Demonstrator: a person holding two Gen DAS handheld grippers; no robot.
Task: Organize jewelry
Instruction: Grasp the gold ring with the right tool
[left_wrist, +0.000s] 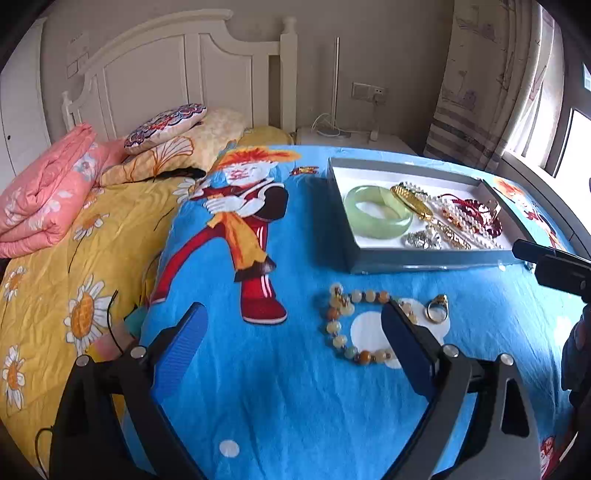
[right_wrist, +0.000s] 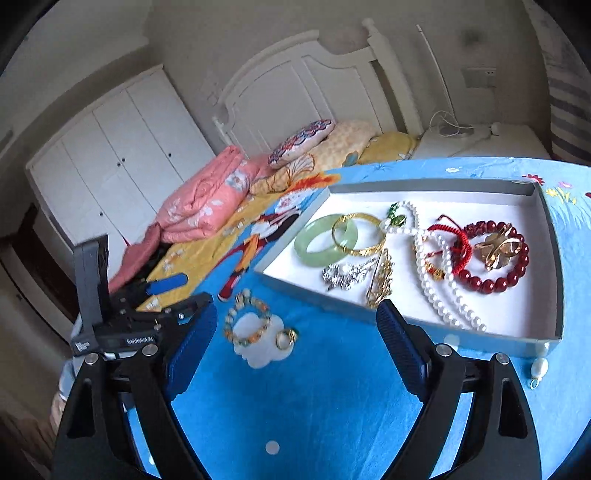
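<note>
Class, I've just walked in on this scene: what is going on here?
A person with two handheld tools is sorting jewelry on a bed. Most pieces already lie in the shallow box. A beaded bracelet, a ring and a pearl pendant lie outside it on the blue sheet. The left tool and right tool hang open, holding nothing.

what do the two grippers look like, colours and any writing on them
Both the left gripper and right gripper have black angular frames with silver bolts and ribbed blue finger pads. White lettering marks the left one's body, too blurred to read surely.
</note>
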